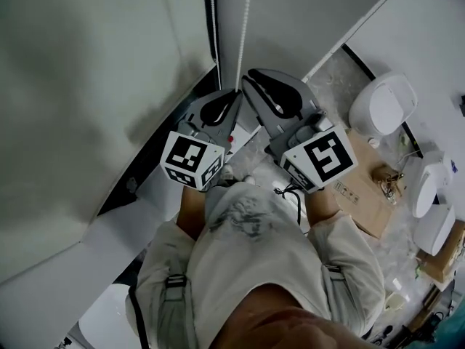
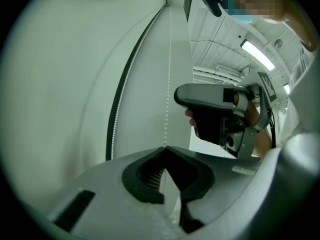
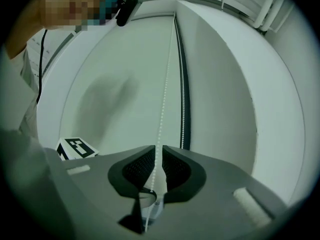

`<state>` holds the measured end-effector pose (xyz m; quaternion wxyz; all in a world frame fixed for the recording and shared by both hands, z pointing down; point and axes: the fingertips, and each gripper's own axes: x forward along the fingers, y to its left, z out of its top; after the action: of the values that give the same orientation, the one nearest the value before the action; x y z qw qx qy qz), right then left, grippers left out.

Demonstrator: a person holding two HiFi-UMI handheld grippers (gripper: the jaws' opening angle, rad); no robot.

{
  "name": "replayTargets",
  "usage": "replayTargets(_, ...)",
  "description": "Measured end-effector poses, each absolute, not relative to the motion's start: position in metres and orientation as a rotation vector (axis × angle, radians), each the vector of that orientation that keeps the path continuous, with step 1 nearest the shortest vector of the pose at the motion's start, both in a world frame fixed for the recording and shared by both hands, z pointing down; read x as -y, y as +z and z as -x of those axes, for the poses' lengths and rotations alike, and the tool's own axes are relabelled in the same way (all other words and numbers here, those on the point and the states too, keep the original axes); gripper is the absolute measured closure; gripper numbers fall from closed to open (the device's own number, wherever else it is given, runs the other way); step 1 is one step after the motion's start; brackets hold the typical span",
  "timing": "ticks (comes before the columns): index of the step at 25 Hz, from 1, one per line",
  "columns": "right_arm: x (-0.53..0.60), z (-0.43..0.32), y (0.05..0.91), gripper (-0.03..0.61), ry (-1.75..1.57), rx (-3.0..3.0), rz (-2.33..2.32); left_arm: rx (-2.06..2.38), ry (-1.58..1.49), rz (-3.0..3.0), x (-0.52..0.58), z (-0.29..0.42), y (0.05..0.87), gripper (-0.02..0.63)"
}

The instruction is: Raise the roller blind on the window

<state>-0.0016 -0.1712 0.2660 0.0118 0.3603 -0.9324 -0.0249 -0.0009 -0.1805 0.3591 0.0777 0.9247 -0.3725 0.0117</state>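
Blind: the roller blind (image 1: 80, 86) is seen as a pale sheet filling the left of the head view, bounded on its right by a dark vertical strip (image 1: 211, 27); a soft shadow (image 1: 166, 104) is cast on it.
Chain: the bead chain (image 1: 244, 27) hangs straight down just to the right of that strip and is met by both tools at its lower end.
Second strand: a second strand (image 3: 183, 109) of beads is seen running along the dark strip, apart from the strand being handled.
Left tool: the left hand-held gripper (image 2: 165, 148) is held level, its jaws brought together at the tips, and the bead chain is pinched where they meet.
Right tool: the right hand-held gripper (image 3: 156, 149) is held level with a narrow slot left between its jaws; the chain is threaded through the slot, and no pressure from the pads can be made out.
Relation: the two tools are held side by side at the chain, and the right one is seen above the left one's jaws in the left gripper view.
Floor: white rounded fixtures (image 1: 381, 104) and a cardboard sheet (image 1: 361, 203) are seen on the floor (image 1: 330, 71) to the right.
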Motion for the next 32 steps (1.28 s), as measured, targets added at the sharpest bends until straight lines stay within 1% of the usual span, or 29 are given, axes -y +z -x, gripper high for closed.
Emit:
replayTargets(6,0.162,0.014,0.242,0.495,-0.121,2.969,-1.036,1.142,0.017,-2.757,0.163,0.007,0.361,0.603)
replayTargets(11,0.164,0.022,0.221,0.494,-0.173,2.995,-1.010,1.148,0.032,-2.766,0.158,0.008,0.361,0.603)
replayTargets(13,0.164,0.023,0.215,0.502,-0.188,3.002,-1.018,1.145,0.033,-2.770,0.154,0.007,0.363,0.603)
replayTargets(17,0.166,0.023,0.206,0.557,-0.179,3.008,-1.014,1.139,0.037,-2.776,0.152,0.004,0.364,0.602)
replayTargets(18,0.167,0.023,0.204,0.562,-0.172,3.007,-1.010,1.139,0.040,-2.777,0.153,0.004,0.363,0.603)
replayTargets(27,0.168,0.020,0.212,0.568,-0.160,2.995,-1.024,1.103,0.012,-2.743,0.152,0.007,0.369,0.603)
replayTargets(32,0.169,0.022,0.228,0.568,-0.156,2.972,-1.038,1.113,0.059,-2.723,0.151,0.007,0.386,0.601)
